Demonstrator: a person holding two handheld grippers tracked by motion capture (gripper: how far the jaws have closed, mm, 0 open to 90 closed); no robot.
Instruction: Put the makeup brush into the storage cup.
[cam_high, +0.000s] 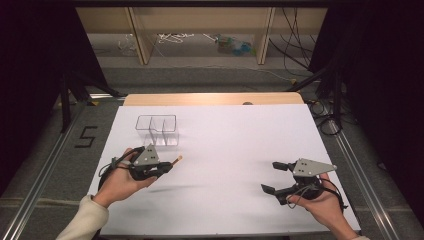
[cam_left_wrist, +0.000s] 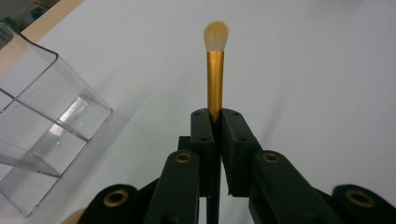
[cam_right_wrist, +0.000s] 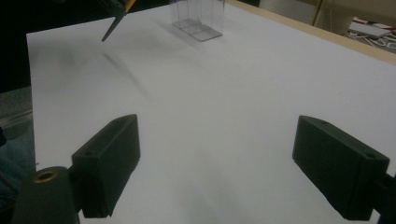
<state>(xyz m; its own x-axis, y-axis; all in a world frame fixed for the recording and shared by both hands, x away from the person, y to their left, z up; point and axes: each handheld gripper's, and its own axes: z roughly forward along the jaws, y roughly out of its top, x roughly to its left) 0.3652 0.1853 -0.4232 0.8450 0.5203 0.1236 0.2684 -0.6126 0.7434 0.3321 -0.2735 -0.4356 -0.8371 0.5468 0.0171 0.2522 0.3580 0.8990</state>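
Note:
A makeup brush (cam_left_wrist: 215, 79) with a gold ferrule and pale bristles sticks out forward from my left gripper (cam_left_wrist: 215, 116), whose jaws are shut on its handle. From above, the left gripper (cam_high: 167, 166) hovers at the left of the white table, with the brush tip (cam_high: 178, 159) pointing right, just in front of a clear compartmented organizer (cam_high: 156, 116). In the left gripper view the organizer (cam_left_wrist: 42, 121) lies close at the left. My right gripper (cam_high: 269, 176) rests at the right, open and holding nothing. In the right gripper view its jaws (cam_right_wrist: 219, 168) stand wide apart over bare table.
A white sheet (cam_high: 225, 145) covers the table, and a wooden edge (cam_high: 210, 98) shows at the far side. Shelves and loose cables stand beyond it. Metal rails (cam_high: 45, 170) run along both sides. In the right gripper view the organizer (cam_right_wrist: 196, 16) and the brush's dark handle end (cam_right_wrist: 113, 21) are far off.

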